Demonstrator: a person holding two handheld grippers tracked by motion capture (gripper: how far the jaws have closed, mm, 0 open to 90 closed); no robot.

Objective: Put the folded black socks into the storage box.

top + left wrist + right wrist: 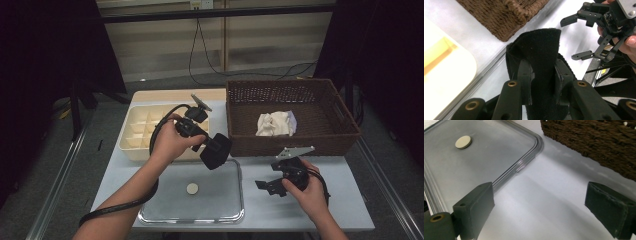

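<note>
On the pale grey table (310, 200), my left gripper (543, 82) clamps a black felt-like cloth (536, 57) above the clear plastic tray (220, 212); my right gripper (267, 184) gapes empty near the brown wicker basket (292, 145).

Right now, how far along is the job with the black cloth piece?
Done: the left gripper has the black cloth piece pinched and lifted above the tray. In hand: carrying it. Right gripper is open, holding nothing. Left: setting it down, likely in the divided box or wicker basket; which one is unclear.

Grey table (280, 200) on grey floor (95, 135); pale panelled wall (160, 50) behind; dark curtains (45, 50) at sides.
</note>
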